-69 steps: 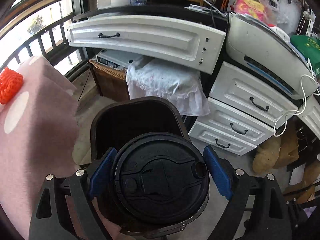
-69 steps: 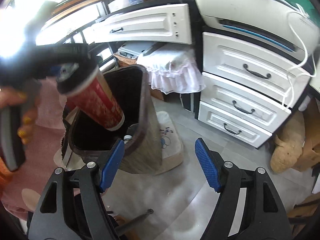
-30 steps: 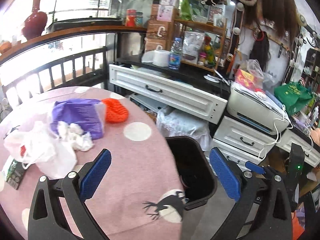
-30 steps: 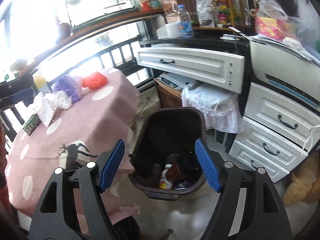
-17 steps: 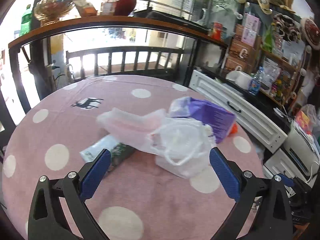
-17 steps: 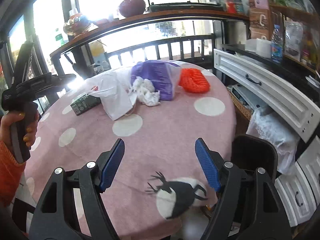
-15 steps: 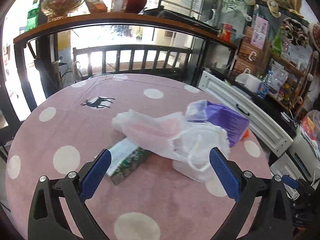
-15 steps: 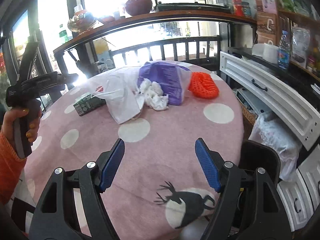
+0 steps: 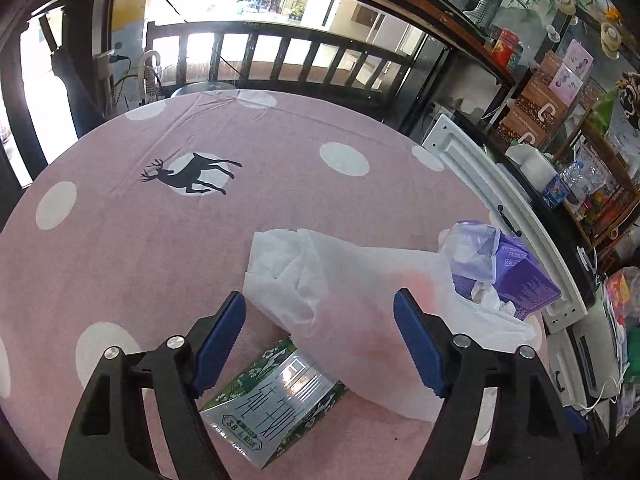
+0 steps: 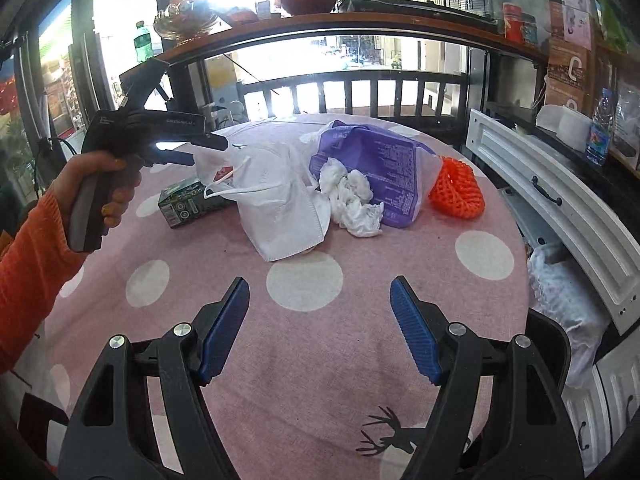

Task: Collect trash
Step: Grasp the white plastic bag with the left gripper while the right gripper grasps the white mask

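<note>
Both grippers have swung away from the trash bin to the round table [image 10: 304, 380] with the pink dotted cloth, and the left gripper [image 9: 320, 336] has come down close over the trash there. Its jaws are closing. A corner of the white plastic bag [image 9: 360, 280] and the far end of the green carton [image 9: 276, 404] lie in the gap between them, but the blue pads [image 9: 218, 344] do not press on anything.

The carton lies flat on the cloth. In the left wrist view its long axis runs from near left to far right, and its far end goes under the bag, so that end is hidden. In the right wrist view the carton [image 10: 184, 202] is at the far left of the pile, with one short end turned to the camera; the print on it is too small to read.

The right gripper [image 10: 320, 328] hangs over bare cloth on the near side, jaws wide and nothing between them. Right of the bag lie crumpled tissues [image 10: 354, 204], a purple packet [image 10: 380, 160] and an orange net [image 10: 456, 194]. A hand [image 10: 100, 188] in an orange sleeve holds the left gripper at the left edge. The rim of the bin [image 10: 548, 340] is cut off at the near right.
</note>
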A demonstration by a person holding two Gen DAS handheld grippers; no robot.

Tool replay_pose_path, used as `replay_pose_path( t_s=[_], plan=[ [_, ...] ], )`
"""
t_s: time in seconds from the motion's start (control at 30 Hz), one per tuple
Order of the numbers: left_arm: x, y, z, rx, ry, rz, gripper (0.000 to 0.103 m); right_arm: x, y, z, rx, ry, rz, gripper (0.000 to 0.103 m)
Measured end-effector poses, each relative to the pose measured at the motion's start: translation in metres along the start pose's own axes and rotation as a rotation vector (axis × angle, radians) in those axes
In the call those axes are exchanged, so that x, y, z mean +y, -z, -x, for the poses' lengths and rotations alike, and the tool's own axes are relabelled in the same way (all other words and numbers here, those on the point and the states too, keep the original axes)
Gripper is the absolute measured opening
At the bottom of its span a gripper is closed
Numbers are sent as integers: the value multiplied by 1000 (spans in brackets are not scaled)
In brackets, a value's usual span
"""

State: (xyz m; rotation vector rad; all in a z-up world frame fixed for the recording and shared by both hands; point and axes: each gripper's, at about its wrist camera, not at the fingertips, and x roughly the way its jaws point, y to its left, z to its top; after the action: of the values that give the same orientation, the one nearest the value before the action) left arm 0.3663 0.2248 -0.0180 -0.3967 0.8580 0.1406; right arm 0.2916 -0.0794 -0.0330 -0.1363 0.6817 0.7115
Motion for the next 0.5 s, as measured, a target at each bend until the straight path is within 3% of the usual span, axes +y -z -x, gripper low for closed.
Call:
replay_pose_path(
  t_s=[0.1, 0.17, 0.27, 0.5],
  plan=[
    [-3, -1, -4, 10, 11, -17, 49, -1, -5, -7, 8, -4, -3, 73],
    [-3, -3, -4, 9, 22, -19, 27, -1, -8, -13, 15, -16, -5, 73],
    [-4, -5, 1, -14, 41, -12, 9, 3, -14, -23, 25, -33, 8, 73],
    [-11, -12, 38, -131, 91, -22, 4, 13, -34, -57, 69, -79, 81, 70]
  ],
)
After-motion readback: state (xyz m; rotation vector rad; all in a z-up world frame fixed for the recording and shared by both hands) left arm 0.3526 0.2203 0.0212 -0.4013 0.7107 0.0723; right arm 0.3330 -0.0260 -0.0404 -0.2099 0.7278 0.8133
